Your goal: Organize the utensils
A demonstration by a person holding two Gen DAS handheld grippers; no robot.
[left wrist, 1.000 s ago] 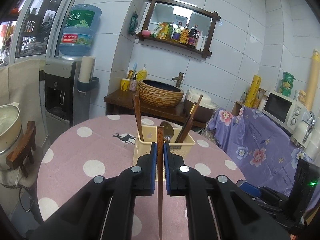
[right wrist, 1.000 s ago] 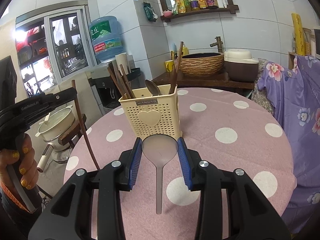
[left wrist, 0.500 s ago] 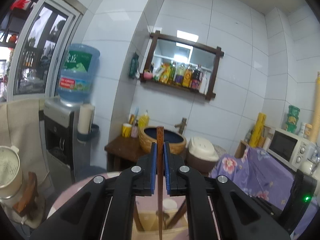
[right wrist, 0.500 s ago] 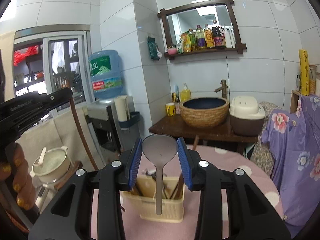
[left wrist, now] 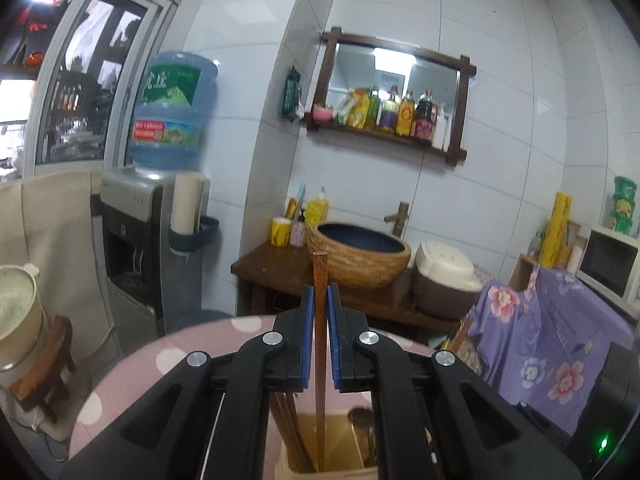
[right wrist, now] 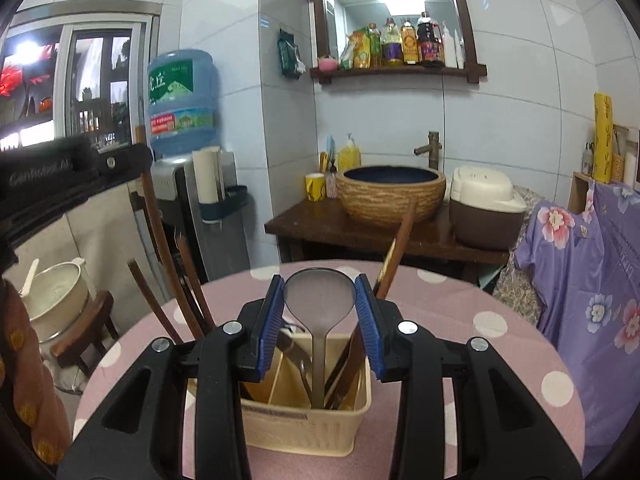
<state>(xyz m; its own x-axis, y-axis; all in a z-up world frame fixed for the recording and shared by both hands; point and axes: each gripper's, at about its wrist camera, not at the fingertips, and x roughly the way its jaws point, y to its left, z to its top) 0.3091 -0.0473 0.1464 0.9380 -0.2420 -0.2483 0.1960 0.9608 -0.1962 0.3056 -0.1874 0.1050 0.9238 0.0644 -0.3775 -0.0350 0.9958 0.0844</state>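
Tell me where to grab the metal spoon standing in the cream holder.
Grip the metal spoon across its bowl edges, coming from above: it stands handle-down in the cream holder, so only the bowl is clear. The right hand-held gripper holds it so.

Water dispenser (left wrist: 138, 236), woven basin (right wrist: 390, 192), rice cooker (right wrist: 484, 210)

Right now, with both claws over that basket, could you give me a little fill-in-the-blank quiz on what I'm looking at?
1. The left claw is shut on a single wooden ____, held upright.
2. The right claw grips a metal spoon by its ____, with the handle pointing down.
3. The spoon's handle reaches down into the cream-coloured utensil ____.
4. The tablecloth is pink with white ____.

Missing words: chopstick; bowl; basket; dots
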